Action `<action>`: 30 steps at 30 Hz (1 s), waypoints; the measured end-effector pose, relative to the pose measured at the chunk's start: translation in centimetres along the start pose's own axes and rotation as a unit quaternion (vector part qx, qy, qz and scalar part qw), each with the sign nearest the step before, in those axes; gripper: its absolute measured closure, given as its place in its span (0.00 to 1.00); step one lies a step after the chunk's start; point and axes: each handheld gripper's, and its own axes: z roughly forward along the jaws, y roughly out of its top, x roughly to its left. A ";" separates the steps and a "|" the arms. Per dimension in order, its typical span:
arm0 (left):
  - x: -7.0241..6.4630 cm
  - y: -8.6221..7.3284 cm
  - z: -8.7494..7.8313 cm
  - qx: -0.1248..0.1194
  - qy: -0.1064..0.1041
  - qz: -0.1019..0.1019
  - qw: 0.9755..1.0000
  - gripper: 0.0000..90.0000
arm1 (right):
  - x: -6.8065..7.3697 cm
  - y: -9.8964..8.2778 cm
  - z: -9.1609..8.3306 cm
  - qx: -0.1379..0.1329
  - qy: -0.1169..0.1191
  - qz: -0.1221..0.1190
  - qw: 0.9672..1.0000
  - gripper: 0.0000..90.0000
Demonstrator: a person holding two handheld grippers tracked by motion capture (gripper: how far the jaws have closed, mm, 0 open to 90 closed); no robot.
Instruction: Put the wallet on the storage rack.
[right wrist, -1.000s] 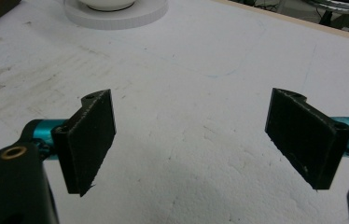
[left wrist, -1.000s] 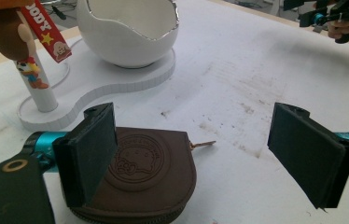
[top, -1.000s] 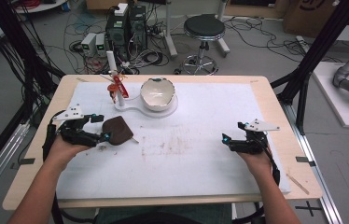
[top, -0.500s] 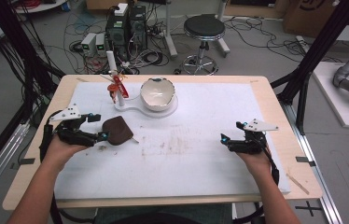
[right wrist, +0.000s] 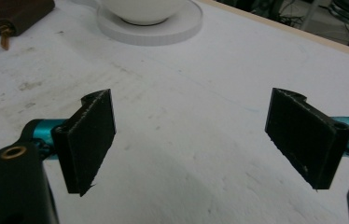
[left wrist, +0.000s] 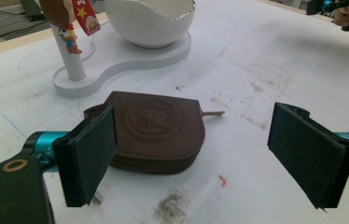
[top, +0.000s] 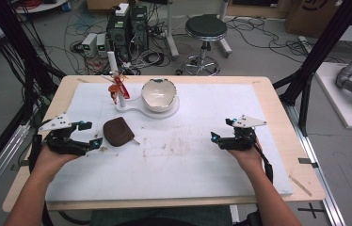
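Workshop floor with cables; wooden table [top: 277, 96] under a stained white mat [top: 202, 155]. White stand [top: 134, 104] carrying a bowl [top: 157, 94] and a post with hanging charm [top: 117, 89]. Left gripper [top: 94, 143], jaws spread, just beside the brown zip pouch [top: 117, 132] lying flat. Right gripper [top: 215, 139], jaws spread, empty, well apart.

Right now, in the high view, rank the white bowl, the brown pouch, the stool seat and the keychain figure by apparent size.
1. Stool seat, though it stands farther off on the floor.
2. White bowl.
3. Brown pouch, close to the bowl.
4. Keychain figure.
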 end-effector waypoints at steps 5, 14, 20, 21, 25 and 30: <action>-0.6 -0.9 -1.2 -0.002 0.004 0.000 1.000 0.18 | 1.2 1.2 1.3 -0.005 0.021 -0.017 1.000 0.18; -1.4 -2.9 -2.9 -0.002 0.007 -0.010 1.000 0.18 | 3.3 3.2 3.7 0.003 0.055 -0.042 0.998 0.18; -1.5 -3.8 -3.6 -0.003 0.014 -0.012 1.000 0.18 | 4.6 4.4 5.2 0.013 0.077 -0.045 0.996 0.18; -1.5 -3.9 -3.7 -0.004 0.014 -0.011 1.000 0.18 | 4.8 4.6 5.5 0.013 0.080 -0.047 0.996 0.18; -1.5 -4.2 -3.7 -0.001 0.008 -0.007 1.000 0.18 | 5.8 5.4 6.7 0.022 0.097 -0.059 0.993 0.18; -1.7 -4.2 -3.3 0.001 -0.002 -0.003 1.000 0.18 | 6.6 6.0 7.9 0.022 0.113 -0.055 0.992 0.18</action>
